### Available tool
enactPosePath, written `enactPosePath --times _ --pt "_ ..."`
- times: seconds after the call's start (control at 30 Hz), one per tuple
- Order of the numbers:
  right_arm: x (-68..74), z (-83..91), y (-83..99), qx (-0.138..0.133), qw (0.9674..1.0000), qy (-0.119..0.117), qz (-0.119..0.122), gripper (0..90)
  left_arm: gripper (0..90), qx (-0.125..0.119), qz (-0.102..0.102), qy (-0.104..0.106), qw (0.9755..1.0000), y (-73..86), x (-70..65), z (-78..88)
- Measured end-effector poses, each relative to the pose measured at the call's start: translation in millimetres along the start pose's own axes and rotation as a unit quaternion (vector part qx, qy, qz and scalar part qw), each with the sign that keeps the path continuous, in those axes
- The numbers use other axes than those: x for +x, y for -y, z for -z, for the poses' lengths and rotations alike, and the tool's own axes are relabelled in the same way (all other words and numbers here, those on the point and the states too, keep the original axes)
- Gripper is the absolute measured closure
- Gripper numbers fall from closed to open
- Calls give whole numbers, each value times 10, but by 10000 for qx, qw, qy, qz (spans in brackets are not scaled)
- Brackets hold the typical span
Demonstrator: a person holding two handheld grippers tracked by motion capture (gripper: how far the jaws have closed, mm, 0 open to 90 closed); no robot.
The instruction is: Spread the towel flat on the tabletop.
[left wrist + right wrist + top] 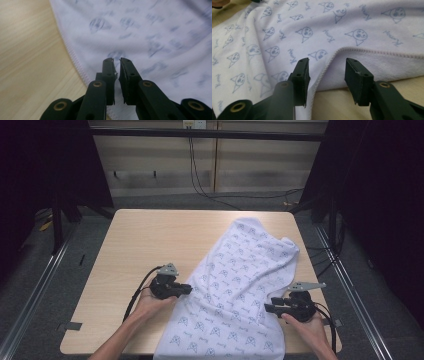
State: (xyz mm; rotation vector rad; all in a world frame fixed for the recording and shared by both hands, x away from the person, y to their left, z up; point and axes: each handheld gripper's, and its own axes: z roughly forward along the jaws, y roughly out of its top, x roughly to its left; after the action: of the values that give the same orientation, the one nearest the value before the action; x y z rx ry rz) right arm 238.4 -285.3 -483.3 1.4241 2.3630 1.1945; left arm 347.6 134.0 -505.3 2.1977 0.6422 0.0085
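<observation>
A white cloth (240, 270) printed with small blue cat faces lies spread along the right half of the wooden table (145, 235), its near end hanging over the front edge. My left gripper (186, 289) is low at the cloth's left hem. In the left gripper view its jaws (116, 61) stand a narrow slit apart over the cloth (150, 30), with nothing pinched that I can see. My right gripper (267, 308) is at the cloth's right edge. Its jaws (327, 62) are open, one on each side of the stitched hem (372, 51), and the pads do not touch it.
Bare wood (25, 50) lies left of the cloth. Dark frame posts and cables (200, 170) stand behind the table. Metal rails (40, 275) run along the floor on both sides.
</observation>
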Motion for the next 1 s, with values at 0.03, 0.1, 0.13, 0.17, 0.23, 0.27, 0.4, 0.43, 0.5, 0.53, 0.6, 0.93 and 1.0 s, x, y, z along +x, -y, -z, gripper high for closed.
enactPosePath --times 0.03,0.1,0.13,0.17,0.23,0.27,0.4,0.43,0.5,0.53,0.6,0.93,1.0 --pt "-22 -24 4 32 10000 -83 -42 678 840 -2 46 34 10000 9 10 9" --pt "6 13 19 19 9999 -157 59 886 883 18 19 -84 10000 52 14 67" --pt "6 13 19 19 9999 -157 59 886 883 14 73 -72 9999 83 6 100" --pt "28 73 24 -83 9999 -139 45 889 885 22 94 -42 9999 120 -9 136" --pt "58 224 47 -278 9995 -175 34 891 892 81 99 55 9999 194 -46 217" --pt "73 307 71 -333 9993 -162 27 891 893 88 74 60 9999 233 -75 258" --pt "110 599 240 -481 9987 -151 -62 890 895 109 162 173 9997 389 -164 403" --pt "114 628 278 -449 9989 -123 -47 889 895 209 166 247 9993 433 -236 456" --pt "133 671 420 -341 9990 -228 -151 887 897 304 146 385 9987 487 -341 505" --pt "152 675 466 -248 9993 -209 -164 886 898 368 109 387 9985 506 -395 528" --pt "182 691 521 -165 9995 -233 -133 883 900 471 114 603 9970 577 -542 576" --pt "144 658 428 -236 9996 -101 -103 688 836 122 82 752 9971 554 -592 678" --pt "90 599 343 -278 9996 7 -105 672 817 77 47 507 9987 433 -442 574"
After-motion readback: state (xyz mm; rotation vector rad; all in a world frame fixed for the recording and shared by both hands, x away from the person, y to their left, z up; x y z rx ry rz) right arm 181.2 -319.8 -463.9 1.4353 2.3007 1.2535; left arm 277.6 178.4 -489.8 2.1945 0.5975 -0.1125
